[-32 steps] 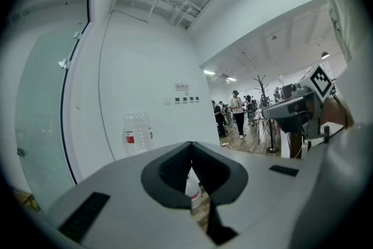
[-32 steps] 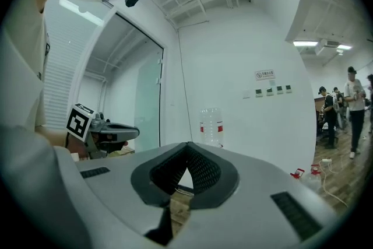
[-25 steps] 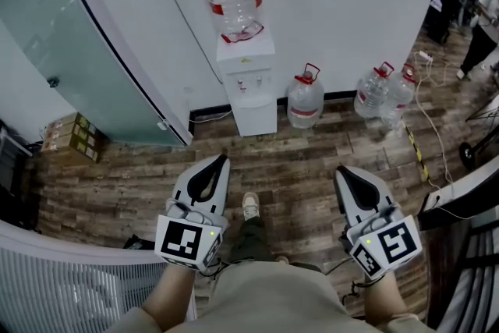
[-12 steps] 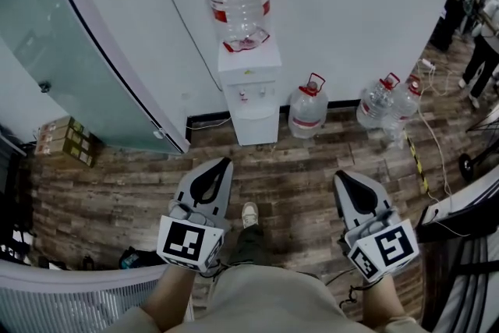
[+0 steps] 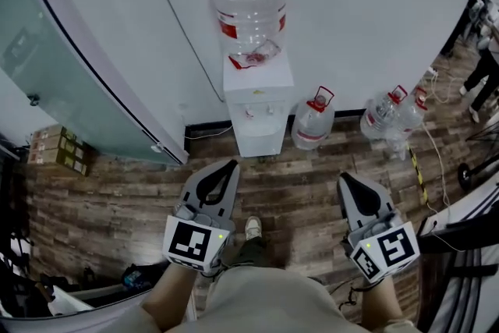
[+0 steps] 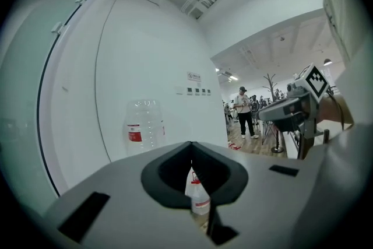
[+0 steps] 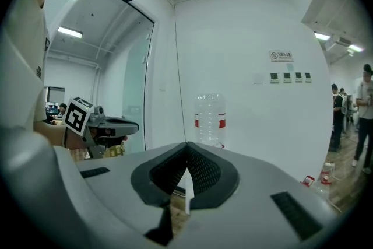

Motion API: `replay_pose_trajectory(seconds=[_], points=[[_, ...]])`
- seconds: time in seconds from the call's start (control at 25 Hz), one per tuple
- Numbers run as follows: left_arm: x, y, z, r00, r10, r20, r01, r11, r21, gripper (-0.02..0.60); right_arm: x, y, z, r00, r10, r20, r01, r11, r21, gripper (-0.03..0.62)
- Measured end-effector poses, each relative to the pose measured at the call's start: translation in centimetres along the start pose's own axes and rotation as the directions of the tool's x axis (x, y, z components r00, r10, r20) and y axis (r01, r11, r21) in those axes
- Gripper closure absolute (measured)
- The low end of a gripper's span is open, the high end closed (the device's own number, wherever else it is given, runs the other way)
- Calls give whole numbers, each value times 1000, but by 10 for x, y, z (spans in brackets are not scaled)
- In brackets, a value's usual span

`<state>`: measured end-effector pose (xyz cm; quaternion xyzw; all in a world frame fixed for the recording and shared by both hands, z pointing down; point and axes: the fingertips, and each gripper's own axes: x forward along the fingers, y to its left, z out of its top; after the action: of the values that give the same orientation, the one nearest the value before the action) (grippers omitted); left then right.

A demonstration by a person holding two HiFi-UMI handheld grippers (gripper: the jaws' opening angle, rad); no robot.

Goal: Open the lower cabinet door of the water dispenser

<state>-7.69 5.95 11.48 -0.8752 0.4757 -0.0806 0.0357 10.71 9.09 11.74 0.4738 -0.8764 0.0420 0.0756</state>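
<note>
Both claws are mine, held out low ahead of me and side by side, well apart from each other. My left claw [image 5: 229, 163] has its jaws together, tips meeting, nothing in them. My right claw [image 5: 343, 177] is the same: jaws fully closed, empty. Marker cubes sit at the back of each, near my wrists.

The water dispenser [image 5: 256, 101] is a white unit that stands against the white wall [image 5: 359, 19], straight ahead and a bit left of centre between my claws. The big clear bottle [image 5: 248, 4] with its red label sits upside down on top. The lower cabinet door [image 5: 260, 141] is at the bottom front of the unit and looks closed. Neither claw touches the dispenser; there is bare wood floor [image 5: 304, 183] between them and it.

A spare jug [image 5: 313, 122] with a red cap stands just right of the dispenser, and two more jugs [image 5: 390, 115] stand further right along the wall. A frosted glass partition [image 5: 54, 58] runs down the left, with cardboard boxes [image 5: 56, 150] at its foot. My shoe [image 5: 252, 227] shows between the claws. People [image 5: 485, 51] stand at the far right edge.
</note>
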Motion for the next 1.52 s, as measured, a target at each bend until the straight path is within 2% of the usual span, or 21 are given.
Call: replay_pose_trajectory(seconds=[0.32,0.64,1.04,1.24,1.52], points=[[65,77,-3,999,-42,-5,42,999,-19,575,100,-20,23,1000,-19,-11,19,1000,3,588],[104,122,-10,998,-68,-15,68,998,-16,575,161,-37,31,999,-35,-14,35,999,18,588],[130,136,-19,998,-55,-27,54,998,-35,575,187,-57,22,999,-11,-30,13,999,52,588],[143,136,-22,999,-15,-40,15,1000,-22,575,197,-77,16,999,26,-18,-25,997,67,588],[175,139,-33,999,19,-43,-21,999,-44,575,221,-112,2,996,93,-11,-92,992,89,588]])
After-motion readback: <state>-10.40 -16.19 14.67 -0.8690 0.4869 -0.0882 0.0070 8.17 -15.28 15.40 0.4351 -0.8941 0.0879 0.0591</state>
